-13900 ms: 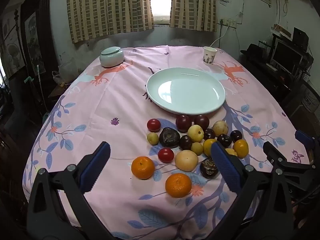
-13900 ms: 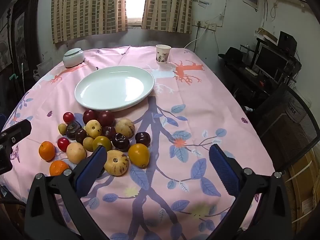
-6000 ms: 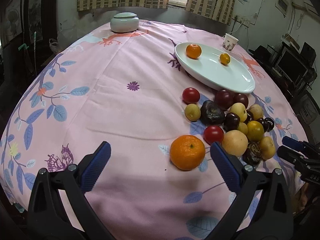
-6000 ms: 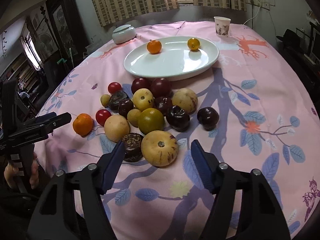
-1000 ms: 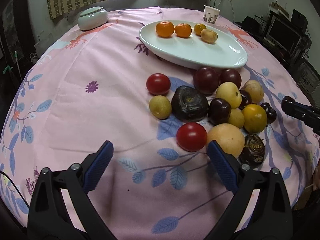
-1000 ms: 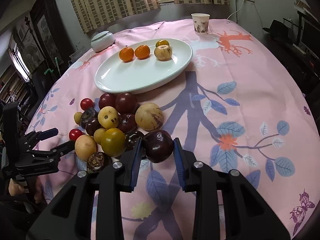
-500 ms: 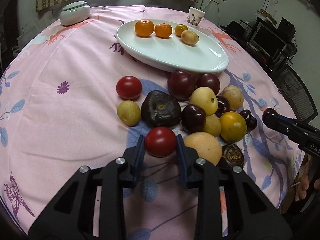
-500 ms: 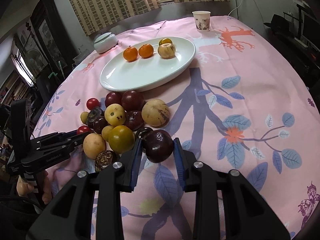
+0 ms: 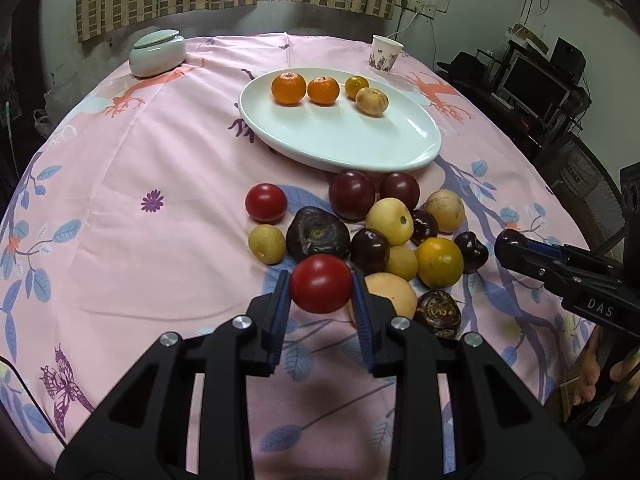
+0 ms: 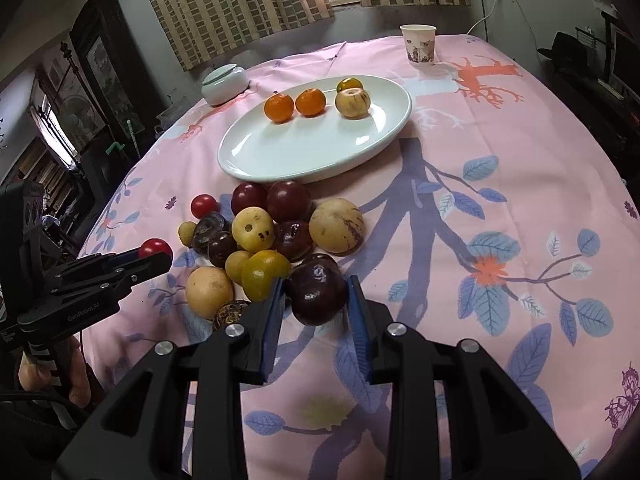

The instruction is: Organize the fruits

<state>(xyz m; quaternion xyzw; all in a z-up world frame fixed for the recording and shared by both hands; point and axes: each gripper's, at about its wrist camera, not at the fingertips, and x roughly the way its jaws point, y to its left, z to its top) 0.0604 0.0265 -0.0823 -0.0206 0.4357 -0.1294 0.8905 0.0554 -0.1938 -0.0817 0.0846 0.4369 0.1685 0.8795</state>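
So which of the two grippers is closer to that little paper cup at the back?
The right. The paper cup stands at the table's far right; the right gripper, holding a dark plum, is on that side, while the left gripper, holding a red tomato, sits further left.

The left tool (image 9: 321,293) grips a red tomato (image 9: 320,283) above the fruit pile (image 9: 384,232).

Red tomato (image 9: 320,283): round, glossy, clamped between the left tool's pads, at 6 o'clock of the heap.
Dark purple plum (image 10: 318,291): clamped between the right tool's pads.
Fruit heap (image 9: 384,224): mixed red, purple, yellow, tan, lying at 6 o'clock of the plate.
White oval plate (image 9: 340,144): two oranges (image 9: 304,88), two smaller fruits along its 12 o'clock rim.
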